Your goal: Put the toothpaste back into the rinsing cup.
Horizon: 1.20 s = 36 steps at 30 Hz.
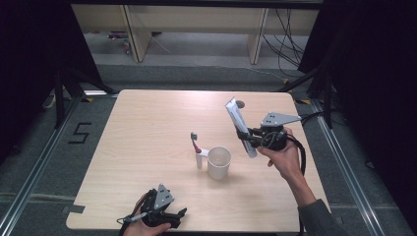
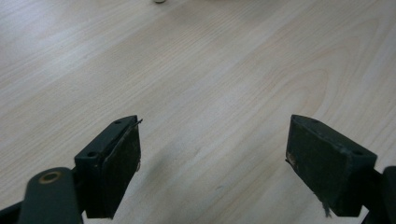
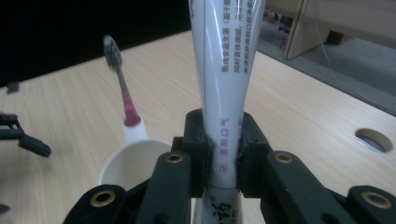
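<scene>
At right of centre in the high view, the right gripper (image 1: 244, 133) is clamping a toothpaste tube (image 1: 239, 125) above the table (image 1: 147, 147), near the cup (image 1: 219, 162); the left gripper (image 2: 212, 163) is idling wide open. The slick, tapered tube could be slipping through the jaws.

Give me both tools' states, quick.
Left tool: open, holding nothing, over the table.
Right tool: closed on the toothpaste tube.
</scene>
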Motion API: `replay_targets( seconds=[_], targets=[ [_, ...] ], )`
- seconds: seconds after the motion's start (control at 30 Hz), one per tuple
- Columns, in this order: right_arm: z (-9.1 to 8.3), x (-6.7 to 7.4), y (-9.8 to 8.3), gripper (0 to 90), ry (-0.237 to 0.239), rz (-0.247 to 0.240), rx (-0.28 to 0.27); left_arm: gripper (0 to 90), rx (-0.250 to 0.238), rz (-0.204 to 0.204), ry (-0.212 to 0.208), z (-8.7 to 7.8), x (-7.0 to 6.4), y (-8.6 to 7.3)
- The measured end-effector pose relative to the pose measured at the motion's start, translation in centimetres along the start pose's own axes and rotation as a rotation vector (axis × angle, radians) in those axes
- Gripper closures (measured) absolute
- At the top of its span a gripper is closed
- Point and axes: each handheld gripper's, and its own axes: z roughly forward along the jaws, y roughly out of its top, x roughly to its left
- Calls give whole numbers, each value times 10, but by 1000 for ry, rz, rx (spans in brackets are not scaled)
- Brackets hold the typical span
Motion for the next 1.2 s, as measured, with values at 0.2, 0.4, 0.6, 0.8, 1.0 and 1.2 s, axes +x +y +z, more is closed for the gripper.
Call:
replay_targets(
  seconds=[0.2,0.4,0.6,0.8,1.0,1.2],
  targets=[
    [11,11,7,775,41,26,-35,176,14,13,-1,-1,1,0],
    [27,20,10,775,68,20,-52,176,16,22,4,-1,1,0],
    [40,27,11,775,103,46,-55,176,-5,5,0,-1,0,0],
    [49,30,10,775,109,34,-64,176,-7,5,-3,-2,0,1],
    [54,33,3,775,113,54,-52,177,1,9,-4,-2,0,1],
    [57,31,-4,775,138,62,-63,176,5,17,0,-1,0,1]
  ],
)
